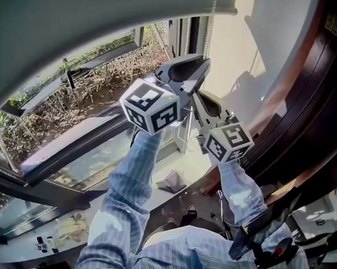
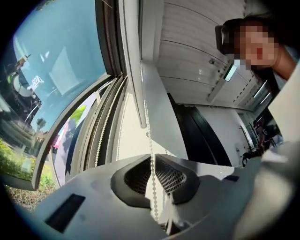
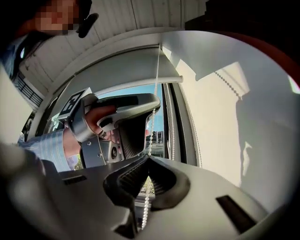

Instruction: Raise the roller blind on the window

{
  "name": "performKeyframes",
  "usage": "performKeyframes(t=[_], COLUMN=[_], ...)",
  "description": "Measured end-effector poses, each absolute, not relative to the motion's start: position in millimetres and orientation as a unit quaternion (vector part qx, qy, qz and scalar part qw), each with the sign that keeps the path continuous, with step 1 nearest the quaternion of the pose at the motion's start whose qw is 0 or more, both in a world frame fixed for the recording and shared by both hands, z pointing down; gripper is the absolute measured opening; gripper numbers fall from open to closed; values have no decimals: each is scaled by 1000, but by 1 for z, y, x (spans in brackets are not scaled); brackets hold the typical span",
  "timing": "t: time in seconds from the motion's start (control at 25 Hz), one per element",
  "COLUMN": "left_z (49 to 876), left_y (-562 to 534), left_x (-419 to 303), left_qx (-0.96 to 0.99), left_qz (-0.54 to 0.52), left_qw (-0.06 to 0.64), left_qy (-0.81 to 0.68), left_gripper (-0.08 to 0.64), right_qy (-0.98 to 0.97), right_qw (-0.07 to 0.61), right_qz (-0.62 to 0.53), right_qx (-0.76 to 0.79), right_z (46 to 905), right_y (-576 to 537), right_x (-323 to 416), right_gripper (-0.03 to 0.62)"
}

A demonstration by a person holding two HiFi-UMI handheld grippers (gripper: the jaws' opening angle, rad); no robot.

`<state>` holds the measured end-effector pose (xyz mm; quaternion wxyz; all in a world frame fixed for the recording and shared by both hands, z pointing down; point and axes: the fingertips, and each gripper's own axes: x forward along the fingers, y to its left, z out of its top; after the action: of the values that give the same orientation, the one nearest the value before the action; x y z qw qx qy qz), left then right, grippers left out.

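The window [image 1: 79,91] fills the left and middle of the head view, with shrubs and bare ground showing through its glass. The roller blind [image 1: 63,35] hangs across the top of the window. Its lower edge sits high, and the glass below it is uncovered. A cream wall [image 1: 238,57] stands against the window's right edge, lit by the sun, and the shadow of a beaded cord falls on it.

The person's two arms in striped blue sleeves [image 1: 131,179] reach up toward the window's right edge. The left arm is raised higher than the right.

The left tool [image 2: 152,157] is the upper one. Its jaws are drawn together at the tips and pinch the bead chain [image 2: 149,136], which runs up from them to the right end of the blind. The right tool [image 3: 149,158] sits just beneath the left one, also with its jaws closed, and it grips the same chain lower down. In the right gripper view the chain stretches straight from the left tool's jaws down into the right tool's jaws, and a loose length dangles below them. A hand [image 3: 101,119] is wrapped around the left tool's handle.

Each tool carries a marker cube: the left cube [image 1: 151,108] higher and nearer the glass, the right cube [image 1: 226,141] lower and closer to the wall.
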<state>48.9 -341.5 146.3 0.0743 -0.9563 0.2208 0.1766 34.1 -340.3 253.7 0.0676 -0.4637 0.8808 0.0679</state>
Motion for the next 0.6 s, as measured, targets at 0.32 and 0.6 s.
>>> performKeyframes(t=[0.32, 0.6], left_z=[167, 352], left_y=[-359, -372], left_x=[48, 57], left_qx=[-955, -958], left_qz=[199, 70], left_qw=[10, -119], left_qy=[219, 250], left_gripper=[9, 8], right_qy=[880, 870], right_qw=[44, -102], right_qz=[53, -71], right_qx=[-469, -478], right_z=[283, 465], right_y=[-351, -348], right_x=[37, 40], right_gripper=[6, 6])
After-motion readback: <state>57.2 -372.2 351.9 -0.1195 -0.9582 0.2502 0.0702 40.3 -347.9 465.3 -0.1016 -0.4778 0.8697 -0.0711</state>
